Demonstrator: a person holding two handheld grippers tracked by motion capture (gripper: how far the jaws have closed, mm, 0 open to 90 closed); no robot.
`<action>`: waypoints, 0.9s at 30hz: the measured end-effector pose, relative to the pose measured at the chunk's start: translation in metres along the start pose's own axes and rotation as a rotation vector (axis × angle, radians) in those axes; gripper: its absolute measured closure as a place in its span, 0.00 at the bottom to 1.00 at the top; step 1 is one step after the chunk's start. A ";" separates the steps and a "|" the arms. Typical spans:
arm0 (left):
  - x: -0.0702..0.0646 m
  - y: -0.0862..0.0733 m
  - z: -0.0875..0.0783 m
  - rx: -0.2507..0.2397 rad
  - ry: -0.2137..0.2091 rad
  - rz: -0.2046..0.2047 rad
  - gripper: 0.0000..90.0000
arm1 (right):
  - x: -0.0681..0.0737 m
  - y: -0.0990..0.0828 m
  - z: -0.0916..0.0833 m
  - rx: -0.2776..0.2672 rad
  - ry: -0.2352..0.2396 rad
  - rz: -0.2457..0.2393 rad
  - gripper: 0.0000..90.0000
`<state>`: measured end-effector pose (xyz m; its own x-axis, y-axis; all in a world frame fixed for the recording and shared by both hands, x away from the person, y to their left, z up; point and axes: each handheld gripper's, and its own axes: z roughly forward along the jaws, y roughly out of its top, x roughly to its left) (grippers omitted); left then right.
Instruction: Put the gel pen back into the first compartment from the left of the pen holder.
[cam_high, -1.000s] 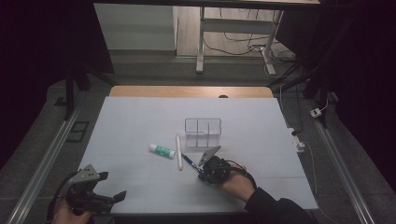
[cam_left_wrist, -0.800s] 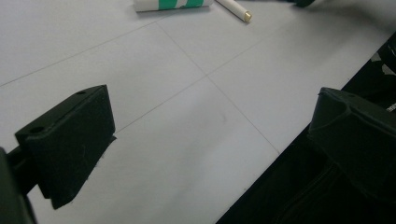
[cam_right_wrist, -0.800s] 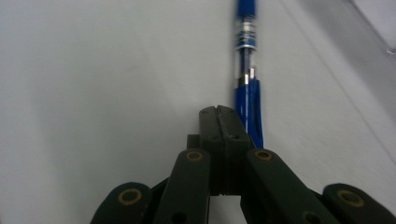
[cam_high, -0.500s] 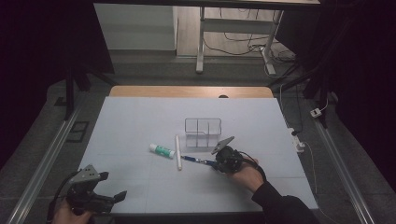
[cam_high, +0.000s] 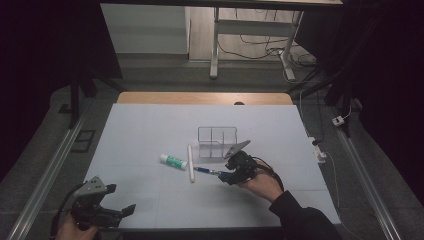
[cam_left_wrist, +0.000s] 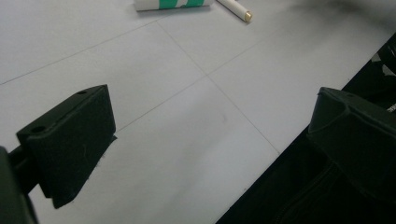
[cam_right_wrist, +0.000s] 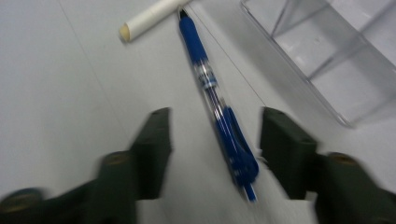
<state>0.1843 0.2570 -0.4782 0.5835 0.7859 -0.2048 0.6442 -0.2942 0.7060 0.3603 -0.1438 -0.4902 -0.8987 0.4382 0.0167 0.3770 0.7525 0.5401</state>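
A blue pen (cam_high: 206, 171) lies on the white table, its tip near a white stick (cam_high: 190, 163). My right gripper (cam_high: 225, 173) sits at the pen's rear end. In the right gripper view its jaws have just been opening and stand apart, one on each side of the pen (cam_right_wrist: 212, 93) without touching it. A green-and-white glue stick (cam_high: 173, 161) lies left of the white stick. A clear divided organizer (cam_high: 217, 141) stands just behind. My left gripper (cam_high: 120, 198) rests at the table's near left edge, open with nothing between its jaws (cam_left_wrist: 210, 116).
The table's front edge (cam_left_wrist: 261, 172) runs right under my left gripper. The glue stick (cam_left_wrist: 173, 3) and white stick (cam_left_wrist: 236, 9) lie far ahead of it. The organizer's corner (cam_right_wrist: 336, 51) is close on the right of my right gripper. A wooden strip (cam_high: 205, 98) borders the far side.
The right gripper has shifted to the right and its jaws have come apart. The blue pen, held before, now lies flat on the table. The left gripper has not moved.
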 end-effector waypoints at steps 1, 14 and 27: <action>0.000 0.000 0.000 0.000 0.000 -0.001 0.01 | 0.001 0.002 0.002 0.000 0.006 0.003 0.32; 0.000 0.000 0.000 0.001 -0.006 0.000 0.01 | 0.009 0.029 0.040 0.061 0.015 -0.085 0.01; 0.000 0.000 0.001 0.008 -0.009 0.001 0.01 | 0.006 0.047 0.055 0.109 0.038 -0.165 0.51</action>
<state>0.1853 0.2566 -0.4787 0.5882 0.7808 -0.2104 0.6476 -0.2990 0.7009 0.3853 -0.0792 -0.5106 -0.9573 0.2872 -0.0319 0.2439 0.8621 0.4441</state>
